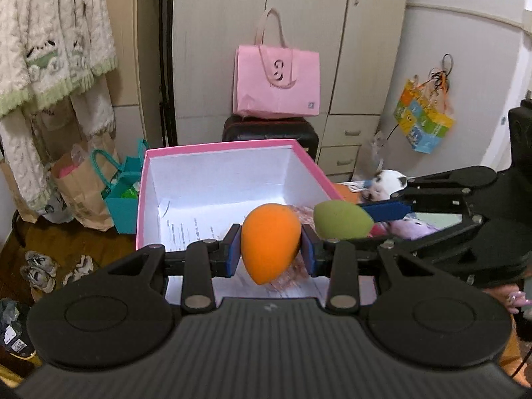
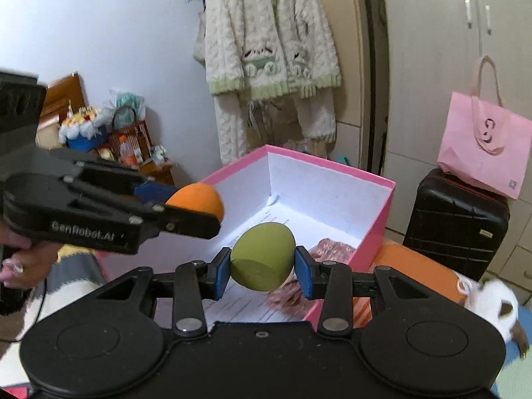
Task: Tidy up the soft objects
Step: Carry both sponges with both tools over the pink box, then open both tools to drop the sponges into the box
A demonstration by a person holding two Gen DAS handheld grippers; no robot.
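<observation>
Orange sponge (image 1: 270,242) clamped between the left gripper (image 1: 271,254) jaws, green sponge (image 2: 262,256) clamped between the right gripper (image 2: 262,271) jaws, both poised over the pink box (image 1: 232,148) (pinkish bundle already inside), dropping remains.

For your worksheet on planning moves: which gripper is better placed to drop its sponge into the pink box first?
Probably left: its orange sponge hangs over the pink box; the green sponge sits nearer the rim.

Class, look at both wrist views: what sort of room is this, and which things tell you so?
Probably a bedroom or dressing area at home: a tall wardrobe with drawers, a fluffy knitted jacket hanging up, and a black suitcase under a pink shopping bag.
</observation>
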